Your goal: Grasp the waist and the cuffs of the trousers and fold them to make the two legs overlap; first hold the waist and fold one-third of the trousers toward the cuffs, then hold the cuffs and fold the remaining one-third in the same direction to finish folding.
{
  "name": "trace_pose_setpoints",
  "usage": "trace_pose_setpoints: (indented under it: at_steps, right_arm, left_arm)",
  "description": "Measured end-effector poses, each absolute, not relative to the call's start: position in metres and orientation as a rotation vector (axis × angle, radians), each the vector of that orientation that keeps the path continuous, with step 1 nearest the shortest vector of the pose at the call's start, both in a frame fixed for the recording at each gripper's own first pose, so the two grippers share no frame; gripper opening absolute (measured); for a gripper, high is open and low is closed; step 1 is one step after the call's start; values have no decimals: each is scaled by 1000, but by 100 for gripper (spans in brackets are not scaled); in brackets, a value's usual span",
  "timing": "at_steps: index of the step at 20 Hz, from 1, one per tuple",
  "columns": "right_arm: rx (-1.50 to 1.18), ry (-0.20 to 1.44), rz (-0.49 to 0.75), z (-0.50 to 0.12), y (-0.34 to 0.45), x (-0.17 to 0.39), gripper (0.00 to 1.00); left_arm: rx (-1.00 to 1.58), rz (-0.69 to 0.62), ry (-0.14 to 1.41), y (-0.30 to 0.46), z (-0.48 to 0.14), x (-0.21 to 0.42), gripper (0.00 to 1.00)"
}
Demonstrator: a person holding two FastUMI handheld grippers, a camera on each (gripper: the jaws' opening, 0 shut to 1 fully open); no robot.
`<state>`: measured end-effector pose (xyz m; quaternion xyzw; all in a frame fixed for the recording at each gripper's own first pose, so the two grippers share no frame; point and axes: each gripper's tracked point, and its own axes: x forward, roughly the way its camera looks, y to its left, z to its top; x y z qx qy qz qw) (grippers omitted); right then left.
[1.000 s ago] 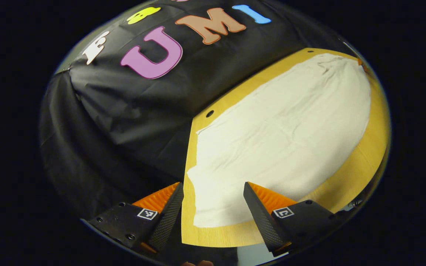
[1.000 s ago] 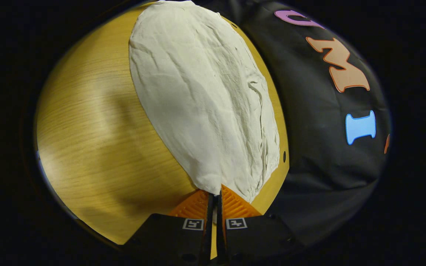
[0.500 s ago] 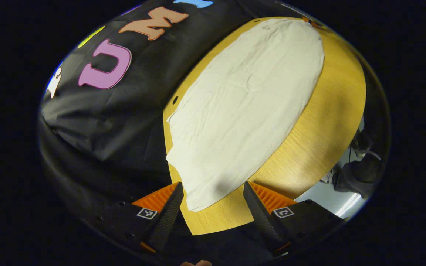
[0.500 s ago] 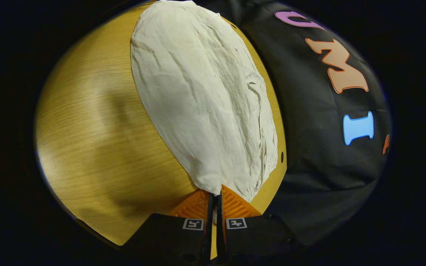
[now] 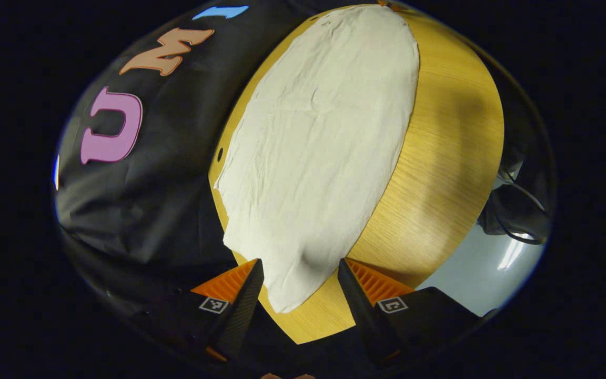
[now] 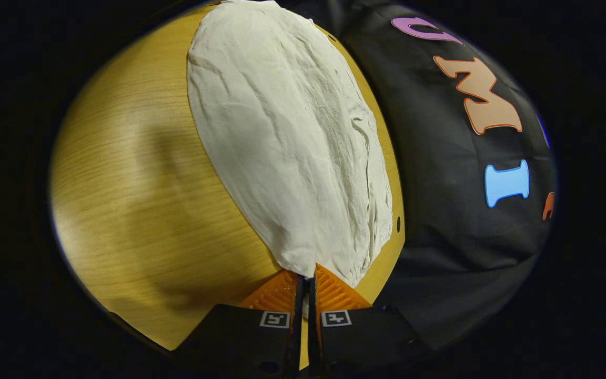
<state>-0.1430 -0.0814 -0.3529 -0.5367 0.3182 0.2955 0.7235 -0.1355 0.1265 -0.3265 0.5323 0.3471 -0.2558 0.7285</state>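
Note:
White trousers (image 5: 313, 147) lie flat and lengthwise on a wooden table (image 5: 440, 173). In the left gripper view, my left gripper (image 5: 300, 266) is open, and the near end of the trousers reaches between its two fingers without either finger touching it. In the right gripper view, the trousers (image 6: 292, 152) stretch away from me. There my right gripper (image 6: 305, 272) is shut on the near corner of the cloth, close to the table's edge. A wrinkled, gathered hem (image 6: 379, 221) runs along the side nearest the booth wall.
The table (image 6: 140, 200) has bare wood beside the trousers and a small hole (image 6: 398, 224) near its wall-side edge. Black cloth hangs right behind that edge. A dark bundle with a cable (image 5: 513, 210) lies on the pale floor (image 5: 492, 268) past the table's open side.
My left gripper has swung round and come in over the trousers' near end, which now sits between its fingers; its jaws stand slightly closer together. The right gripper has barely moved.

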Motion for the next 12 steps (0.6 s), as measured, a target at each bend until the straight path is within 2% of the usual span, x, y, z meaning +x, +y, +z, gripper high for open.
trace_pose_setpoints:
  at_steps: [5,8,9,10,12]
  right_arm:
    - [-1186,697,639,-353,-82,-143,7]
    - [-1191,694,636,-354,-82,-142,7]
    - [-1191,694,636,-353,-82,-143,4]
    - [-1192,695,636,-353,-81,-142,8]
    - [-1192,696,637,-353,-82,-142,8]
  left_arm:
    - [1217,-605,754,125,-334,-124,79]
    - [1217,-593,761,124,-338,-115,65]
    - [1222,-599,765,124,-340,-115,62]
    - [1226,-603,765,123,-341,-113,56]
    - [1215,-611,781,123,-344,-112,49]
